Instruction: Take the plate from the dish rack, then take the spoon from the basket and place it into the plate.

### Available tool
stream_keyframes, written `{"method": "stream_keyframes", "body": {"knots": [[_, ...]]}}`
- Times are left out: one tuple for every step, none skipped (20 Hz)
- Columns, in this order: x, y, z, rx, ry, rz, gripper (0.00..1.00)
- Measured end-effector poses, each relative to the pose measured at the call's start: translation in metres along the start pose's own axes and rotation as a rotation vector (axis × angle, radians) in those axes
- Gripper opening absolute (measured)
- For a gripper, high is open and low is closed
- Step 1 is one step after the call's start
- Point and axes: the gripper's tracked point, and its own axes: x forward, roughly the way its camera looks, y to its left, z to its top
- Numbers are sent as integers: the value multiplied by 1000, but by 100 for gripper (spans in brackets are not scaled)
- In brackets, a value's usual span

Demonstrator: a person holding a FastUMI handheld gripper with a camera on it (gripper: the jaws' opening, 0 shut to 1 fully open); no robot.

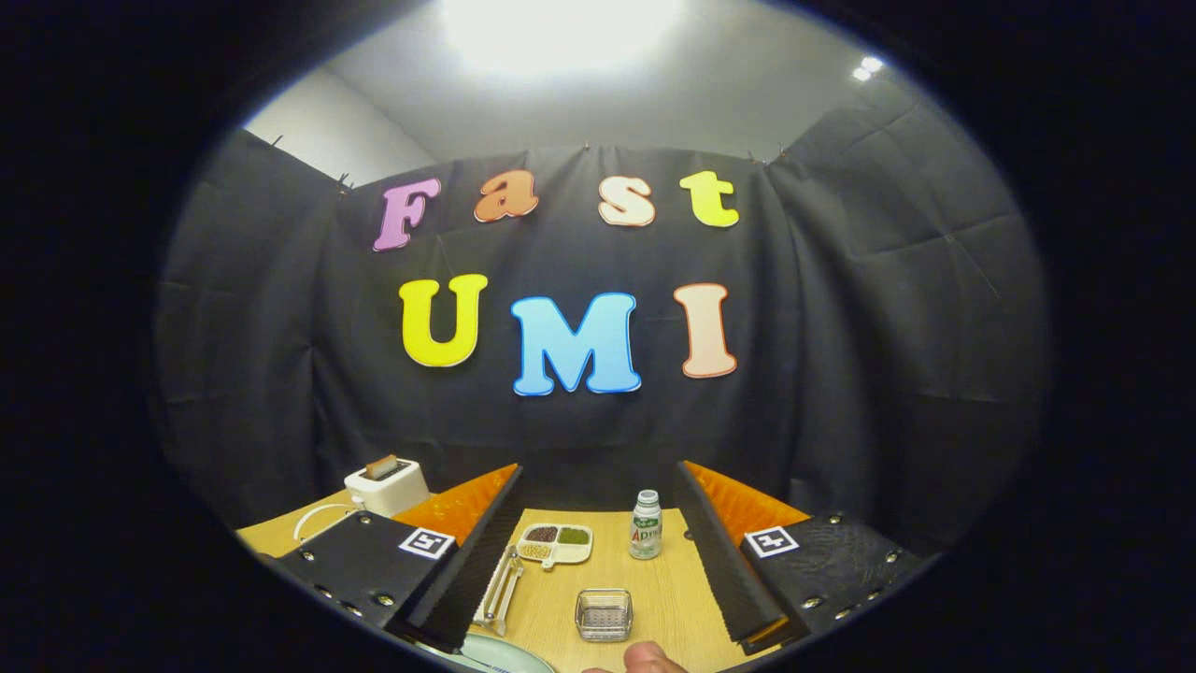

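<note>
My gripper [600, 472] is open, held above the wooden table [668, 584], with nothing between its fingers. The rim of a pale plate [500, 654] shows on the table under the left finger [467, 561], mostly hidden. A thin dark streak crosses the plate, and I cannot tell what it is. A small square see-through basket [604, 614] sits on the table between the fingers, close to me. A metal utensil or rack part [500, 589] lies beside the left finger. A person's fingertip [647, 659] pokes in just below the basket.
A white divided dish [554, 542] with beans and a small bottle [646, 525] stand farther out between the fingers. A white toaster [386, 486] with a cable [318, 519] sits left of the left finger. The black cloth wall closes off the table's far side.
</note>
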Motion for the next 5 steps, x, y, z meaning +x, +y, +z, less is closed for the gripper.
{"method": "stream_keyframes", "body": {"knots": [[-4,2,-3,-1,-7,8,97],[-4,2,-4,-7,-10,14,97],[-4,3,-5,-12,-10,17,97],[-4,5,-6,-15,-10,26,97],[-3,6,-9,-18,-7,31,97]]}}
